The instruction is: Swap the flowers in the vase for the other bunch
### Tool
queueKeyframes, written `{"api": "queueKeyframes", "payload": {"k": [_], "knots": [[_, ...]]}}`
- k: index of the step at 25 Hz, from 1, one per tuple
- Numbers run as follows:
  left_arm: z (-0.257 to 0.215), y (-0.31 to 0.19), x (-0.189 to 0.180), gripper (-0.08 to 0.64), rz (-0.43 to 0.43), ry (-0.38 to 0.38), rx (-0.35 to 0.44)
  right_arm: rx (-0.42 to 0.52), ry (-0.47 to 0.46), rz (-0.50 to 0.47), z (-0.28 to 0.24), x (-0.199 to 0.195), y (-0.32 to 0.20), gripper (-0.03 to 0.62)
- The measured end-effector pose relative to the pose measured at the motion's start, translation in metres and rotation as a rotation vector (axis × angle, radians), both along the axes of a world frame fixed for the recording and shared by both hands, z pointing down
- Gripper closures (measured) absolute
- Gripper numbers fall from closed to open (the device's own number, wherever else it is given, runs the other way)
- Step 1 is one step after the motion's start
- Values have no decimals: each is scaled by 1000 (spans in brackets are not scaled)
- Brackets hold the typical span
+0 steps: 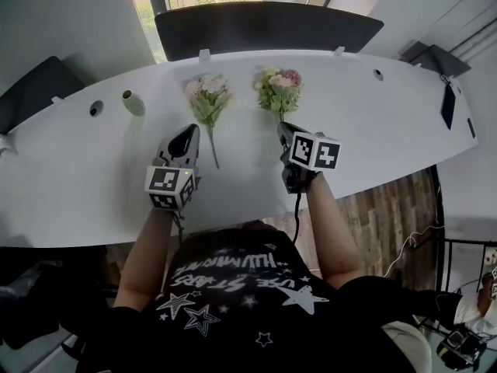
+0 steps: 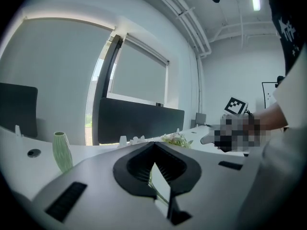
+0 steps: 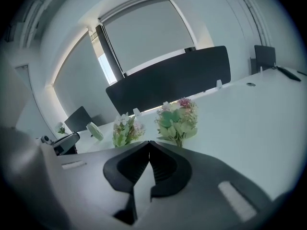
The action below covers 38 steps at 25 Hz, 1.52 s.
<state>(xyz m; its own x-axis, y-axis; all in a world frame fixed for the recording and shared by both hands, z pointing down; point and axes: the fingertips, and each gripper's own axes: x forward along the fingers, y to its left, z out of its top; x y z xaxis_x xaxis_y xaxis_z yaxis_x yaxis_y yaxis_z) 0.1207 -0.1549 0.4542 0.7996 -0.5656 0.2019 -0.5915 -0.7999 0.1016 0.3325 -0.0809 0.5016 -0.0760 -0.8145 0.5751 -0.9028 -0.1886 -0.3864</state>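
The pale bunch [image 1: 207, 95] and the pink bunch [image 1: 279, 88] lie on the desk [image 1: 373, 123] ahead of your left gripper [image 1: 185, 136] and right gripper [image 1: 285, 130], both clenched on nothing. The vase [image 1: 133, 102] stands empty, far left. The flowers look light and crushable, so pinch the thin stems, never the blooms.

Pale green ribbed vase [image 1: 133, 102], white table [image 1: 388, 130]

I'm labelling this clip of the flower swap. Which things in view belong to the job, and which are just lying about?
Part of the job:
- pale green vase, upright and empty
- left flower bunch, lying on the table
- right flower bunch, lying on the table
- left gripper and right gripper, both shut and empty

Lying about:
- dark flat device
- black divider screen
- cable hole
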Motion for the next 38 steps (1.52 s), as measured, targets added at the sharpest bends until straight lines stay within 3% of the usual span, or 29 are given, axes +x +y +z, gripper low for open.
{"api": "queueKeyframes", "payload": {"k": [4,9,13,27,33,38], "knots": [[1,8,19,554,-27,-22,16,-52,-62,-5,15,29,0,561],[4,16,34,554,-75,-48,18,-140,-223,-65,39,42,-7,438],[9,17,42,554,-123,-60,20,-217,-299,-105,59,50,-18,408],[22,20,35,554,-245,-118,5,-396,-277,-187,110,54,-53,404],[19,17,31,554,-272,-96,-3,-460,-225,-189,118,61,-51,496],[20,13,29,554,-263,-86,10,-451,-155,-184,119,64,-50,537]]}}
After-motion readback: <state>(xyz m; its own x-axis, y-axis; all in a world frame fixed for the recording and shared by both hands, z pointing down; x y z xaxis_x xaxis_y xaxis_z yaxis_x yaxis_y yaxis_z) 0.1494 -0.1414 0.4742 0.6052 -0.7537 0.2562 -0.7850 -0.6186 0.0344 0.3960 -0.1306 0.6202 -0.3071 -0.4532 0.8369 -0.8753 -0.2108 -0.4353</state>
